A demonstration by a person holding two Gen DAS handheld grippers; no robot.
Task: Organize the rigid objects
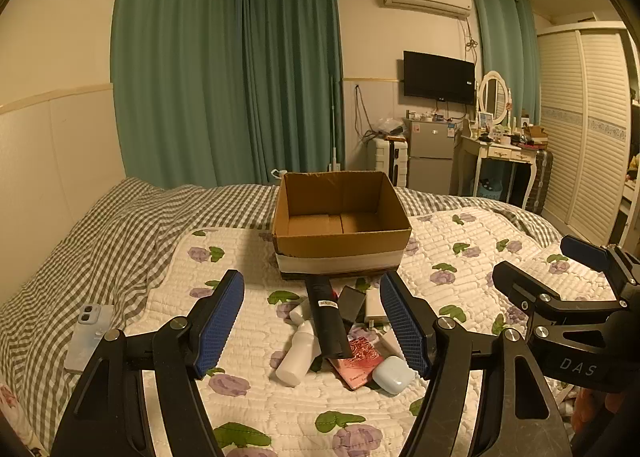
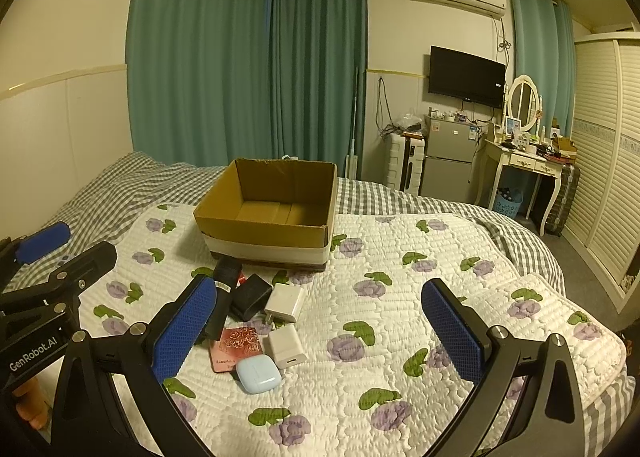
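Brown corrugated cardboard box (image 2: 272, 217): matt. White quilted floral cloth bedspread (image 2: 400, 297): puckered. Pale blue plastic earbud case (image 2: 257, 374): smooth, slight sheen. Blue textured gripper pads (image 2: 450, 329): dimpled, matt.

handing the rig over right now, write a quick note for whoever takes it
Left tongs: open, holding nothing, poised over the pile.
Right tongs: open, holding nothing, to the right of the pile.
Brown cardboard box sits on the floral quilt, nothing visible inside.
Pile in front of the box: long black tube, white plastic bottle, black rectangular case, two white charger cubes, pink patterned card, pale blue earbud case.
Done: nothing boxed yet.
Left: every pile item still needs to go into the box.
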